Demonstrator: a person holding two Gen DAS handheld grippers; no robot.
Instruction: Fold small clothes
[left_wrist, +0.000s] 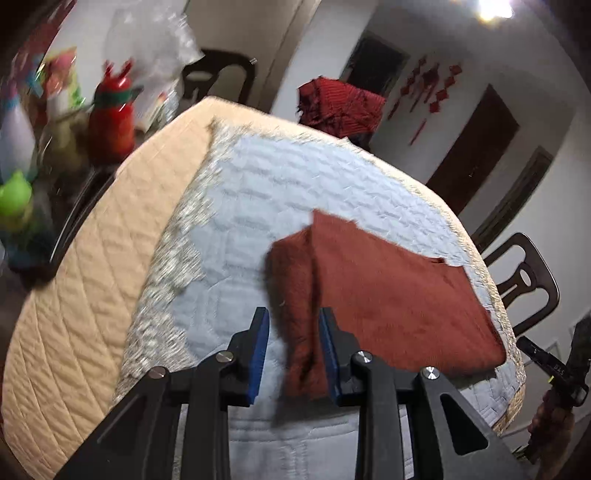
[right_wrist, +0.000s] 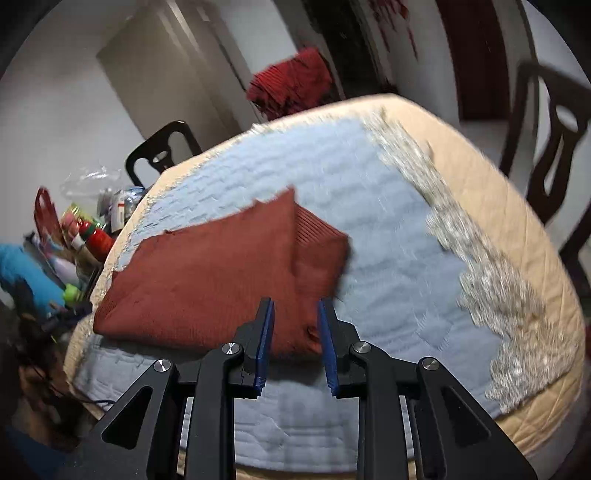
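Wrist views: left tool (left_wrist: 293, 314) and right tool (right_wrist: 295, 304) slightly parted, straddling the rust garment (left_wrist: 388, 306) unclamped.

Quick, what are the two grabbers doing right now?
Left gripper: open; fold of rust-red ribbed knit garment between its jaws.
Right gripper: open, same garment's near edge between.

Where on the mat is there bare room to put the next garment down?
Bare blue mat lies between the rust cloth and the lace border, and beyond the cloth toward the red pile. Bottles crowd the table's far left end.
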